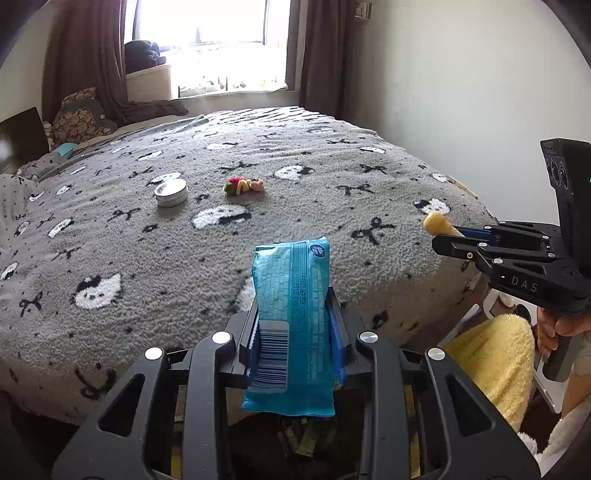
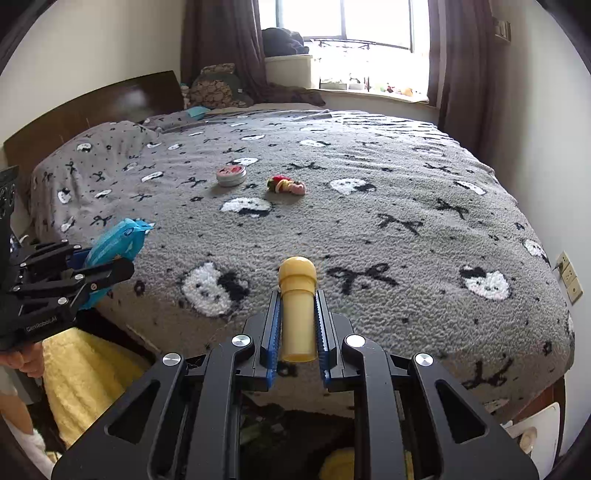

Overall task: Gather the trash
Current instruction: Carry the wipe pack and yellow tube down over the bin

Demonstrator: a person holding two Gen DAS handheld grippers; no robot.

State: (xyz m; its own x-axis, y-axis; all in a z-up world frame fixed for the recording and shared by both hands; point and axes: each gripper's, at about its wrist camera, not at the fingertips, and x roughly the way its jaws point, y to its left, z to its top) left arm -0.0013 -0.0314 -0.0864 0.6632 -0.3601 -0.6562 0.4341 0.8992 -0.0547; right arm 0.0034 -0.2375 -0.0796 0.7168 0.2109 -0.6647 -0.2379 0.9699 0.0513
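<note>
Crinkly blue plastic fills my left tongs (image 1: 293, 317): a flat wet-wipe style packet (image 1: 291, 314), glossy, with a white barcode panel at its lower end, stands upright between the ribbed blue pads, which are clenched on its two long edges. At three o'clock in that view my right tongs (image 1: 448, 236) reach in sideways, black and angular, with a hand (image 1: 554, 328) wrapped round the grip below.

From the right wrist, my right tongs (image 2: 297, 314) are clamped on a small yellow bottle (image 2: 297, 306), a smooth matte cylinder with a rounded, domed cap that pokes out past the fingertips. At nine o'clock there, the left tongs (image 2: 110, 258) show with the blue packet jutting out of them. Both pieces of trash hang over the near edge of the bed, clear of the cover.

Below, at seven o'clock, lies a fluffy yellow towel (image 2: 85, 373), looped and soft.

Farther out spreads the bedspread (image 2: 369, 229), a nubbly grey fleece patterned with white cat faces and black bows. Toward twelve o'clock on it sit a shallow round metal tin (image 2: 231, 175) with a reddish lid and, just beside it but apart, a small knitted toy (image 2: 286, 184) in red, yellow and pink.

Beyond stand a dark wooden headboard (image 2: 92, 107), brown curtains (image 2: 218, 51) and a bright window (image 2: 343, 22).
</note>
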